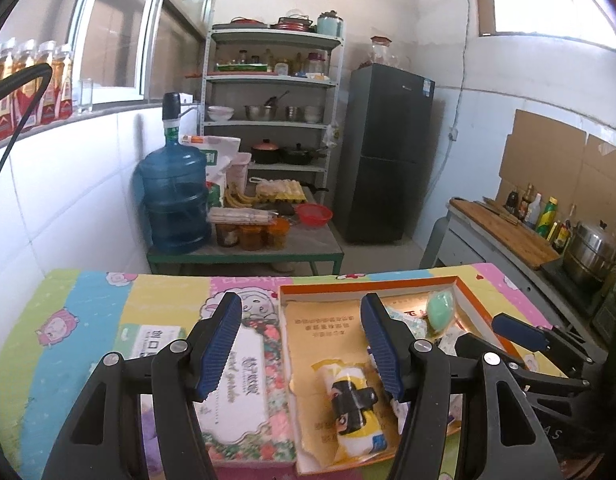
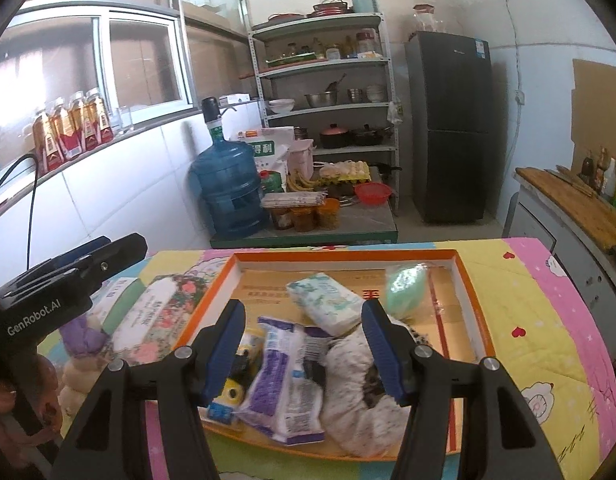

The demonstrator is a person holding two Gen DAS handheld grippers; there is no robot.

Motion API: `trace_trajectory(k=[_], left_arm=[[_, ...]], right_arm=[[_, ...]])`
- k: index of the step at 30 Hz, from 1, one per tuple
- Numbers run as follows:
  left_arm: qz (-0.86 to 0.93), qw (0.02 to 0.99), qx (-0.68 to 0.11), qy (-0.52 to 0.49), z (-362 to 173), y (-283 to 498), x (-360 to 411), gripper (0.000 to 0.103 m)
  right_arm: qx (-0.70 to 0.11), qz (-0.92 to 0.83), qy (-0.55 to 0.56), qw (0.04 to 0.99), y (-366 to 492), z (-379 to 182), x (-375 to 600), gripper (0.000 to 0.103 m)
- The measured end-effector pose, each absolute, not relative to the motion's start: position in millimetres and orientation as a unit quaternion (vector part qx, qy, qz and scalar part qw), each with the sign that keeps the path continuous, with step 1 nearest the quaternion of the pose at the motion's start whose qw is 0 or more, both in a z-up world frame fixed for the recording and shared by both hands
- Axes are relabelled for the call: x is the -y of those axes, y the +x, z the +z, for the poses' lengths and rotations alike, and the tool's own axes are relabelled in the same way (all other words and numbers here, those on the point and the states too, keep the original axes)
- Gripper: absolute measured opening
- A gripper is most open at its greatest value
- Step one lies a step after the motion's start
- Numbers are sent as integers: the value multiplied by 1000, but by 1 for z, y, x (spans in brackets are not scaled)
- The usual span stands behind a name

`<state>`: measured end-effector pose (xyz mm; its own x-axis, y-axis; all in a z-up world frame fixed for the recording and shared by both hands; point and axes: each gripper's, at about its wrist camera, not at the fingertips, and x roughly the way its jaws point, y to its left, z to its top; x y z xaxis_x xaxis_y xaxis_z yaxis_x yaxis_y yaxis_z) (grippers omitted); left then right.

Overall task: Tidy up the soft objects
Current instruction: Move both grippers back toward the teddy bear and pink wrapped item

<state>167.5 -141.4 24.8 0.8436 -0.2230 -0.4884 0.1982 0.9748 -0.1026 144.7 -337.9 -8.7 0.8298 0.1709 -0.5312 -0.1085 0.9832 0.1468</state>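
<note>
A shallow cardboard box with an orange rim [image 2: 469, 280] lies on the colourful mat. It holds a tissue pack [image 2: 327, 300], a mint-green soft item [image 2: 405, 288], a purple-and-white packet [image 2: 284, 380], a white patterned cloth bundle [image 2: 355, 396] and a yellow-white rolled towel [image 1: 351, 404]. My right gripper [image 2: 304, 348] hovers open above these, holding nothing. My left gripper [image 1: 302, 348] is open and empty over the box's left edge and a floral tissue box [image 1: 236, 384]. A purple plush toy [image 2: 84, 336] lies left of that box.
Beyond the mat stands a low green table [image 1: 244, 256] with a blue water jug [image 1: 174, 196], jars and eggs. A metal shelf [image 1: 272, 80] and a dark fridge [image 1: 383, 152] stand behind. A counter with a cutting board [image 1: 503, 232] and a steel pot [image 1: 591, 252] runs along the right.
</note>
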Motion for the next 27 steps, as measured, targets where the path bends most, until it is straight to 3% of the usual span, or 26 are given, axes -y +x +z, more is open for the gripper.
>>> trace_trajectory(k=[27], left_arm=[[-79,968,-236,-32,25,104,62,64]], right_arm=[[-265,106,40,958,97,8,262,60]])
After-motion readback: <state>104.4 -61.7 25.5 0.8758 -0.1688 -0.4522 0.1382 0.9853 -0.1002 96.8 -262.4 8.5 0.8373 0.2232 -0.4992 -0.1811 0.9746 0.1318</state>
